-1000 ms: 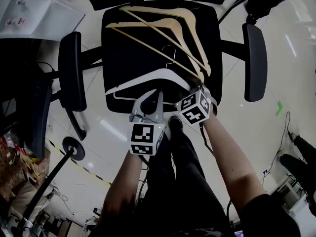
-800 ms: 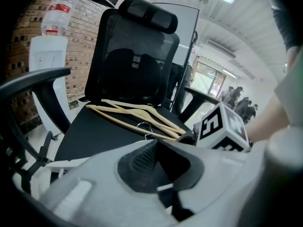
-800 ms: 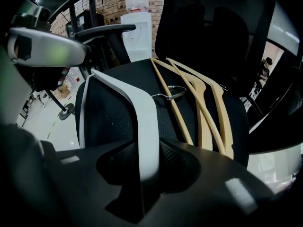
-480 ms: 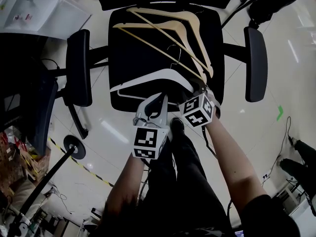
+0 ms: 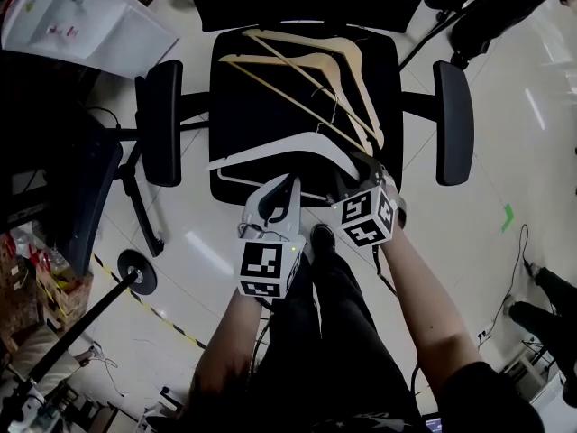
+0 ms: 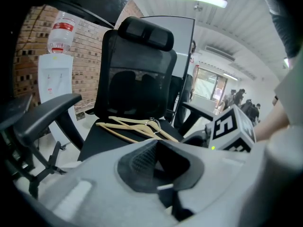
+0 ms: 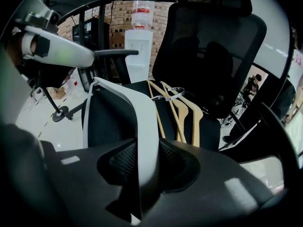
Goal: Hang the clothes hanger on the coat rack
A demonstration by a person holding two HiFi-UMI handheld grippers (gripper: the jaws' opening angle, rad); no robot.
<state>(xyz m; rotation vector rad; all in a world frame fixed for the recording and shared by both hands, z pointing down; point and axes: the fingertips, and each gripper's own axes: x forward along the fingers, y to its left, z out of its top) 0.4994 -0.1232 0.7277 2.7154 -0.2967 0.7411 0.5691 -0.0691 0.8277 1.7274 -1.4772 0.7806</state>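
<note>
Head view: black office chair seat [image 5: 270, 97] sits upper centre of frame, with armrests on its left [image 5: 162, 120] and right [image 5: 453, 120]. Two wooden hangers [image 7: 182, 112] lie flat on the seat, overlapping, metal hooks toward the seat middle. White hanger [image 7: 142, 126] lies along the seat's front edge, below the wooden ones in frame. Right gripper [image 5: 362, 171] is at the seat's front right corner, jaws clamped on the white hanger's right end. Right gripper view confirms this: the white arm runs straight up between the two dark pads, which press it from both sides, and the rest of the hanger arcs away to the left over the seat. Left gripper [image 5: 287, 186] is just beside the right one, at the seat's front edge, centre of frame. Its jaws are drawn together with nothing between them, and its tips are near the white hanger; contact cannot be told. Left gripper view looks across the seat to the backrest, with a water dispenser [image 6: 54, 82] against a brick wall at left of frame.
</note>
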